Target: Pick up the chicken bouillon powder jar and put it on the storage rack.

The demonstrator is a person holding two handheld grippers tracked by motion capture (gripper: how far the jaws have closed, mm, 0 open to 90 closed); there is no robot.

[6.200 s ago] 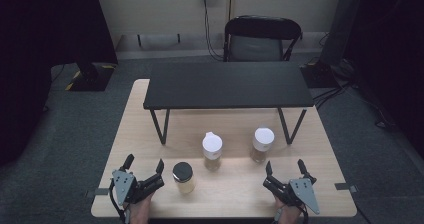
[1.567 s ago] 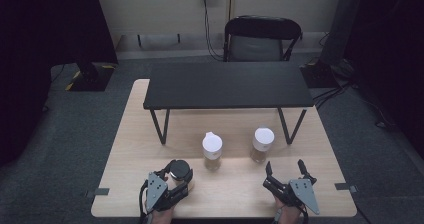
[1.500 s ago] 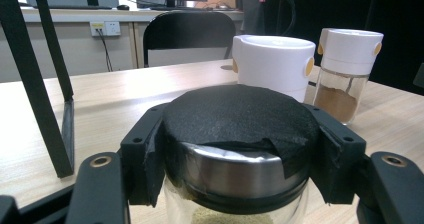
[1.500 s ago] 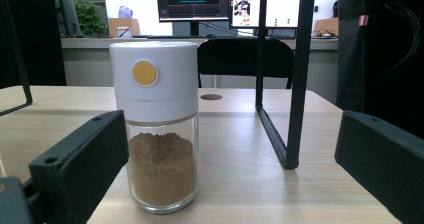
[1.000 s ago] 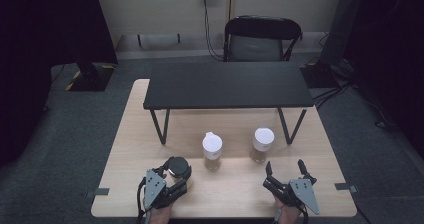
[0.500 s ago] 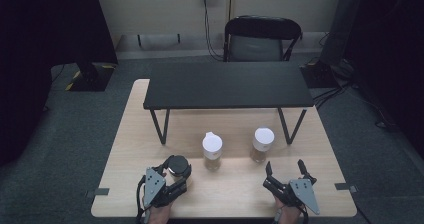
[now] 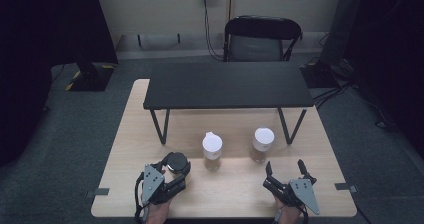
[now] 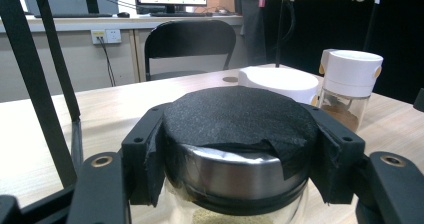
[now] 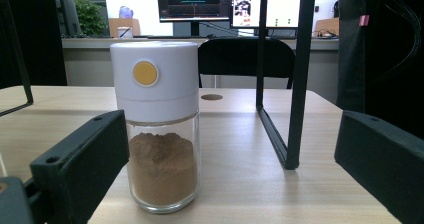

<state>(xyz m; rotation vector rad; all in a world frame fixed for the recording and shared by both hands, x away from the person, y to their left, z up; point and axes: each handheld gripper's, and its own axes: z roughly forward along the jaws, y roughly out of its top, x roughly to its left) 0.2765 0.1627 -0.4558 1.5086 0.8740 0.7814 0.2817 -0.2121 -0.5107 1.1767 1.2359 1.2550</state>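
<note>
My left gripper [image 7: 176, 168] is shut on a glass jar with a black lid [image 7: 176, 162] at the table's front left; in the left gripper view the jaws clamp the black lid [image 8: 240, 121] from both sides. Two white-capped glass jars stand in the middle: one [image 7: 212, 150] just right of the held jar, the other [image 7: 262, 144] farther right. My right gripper [image 7: 285, 171] rests open at the front right, apart from both. Between its spread jaws, the right gripper view shows the white-capped jar of brown powder [image 9: 157, 124] a little ahead.
A low black shelf on thin metal legs [image 7: 227, 85] spans the back half of the wooden table [image 7: 240, 191]; its right leg [image 9: 295, 79] stands close beside the powder jar. A black chair [image 7: 261, 39] stands behind the table.
Since 6.2 s ago my left gripper has moved right and closed on the black-lidded jar. Over the last second it barely shifted; the right gripper stayed put.
</note>
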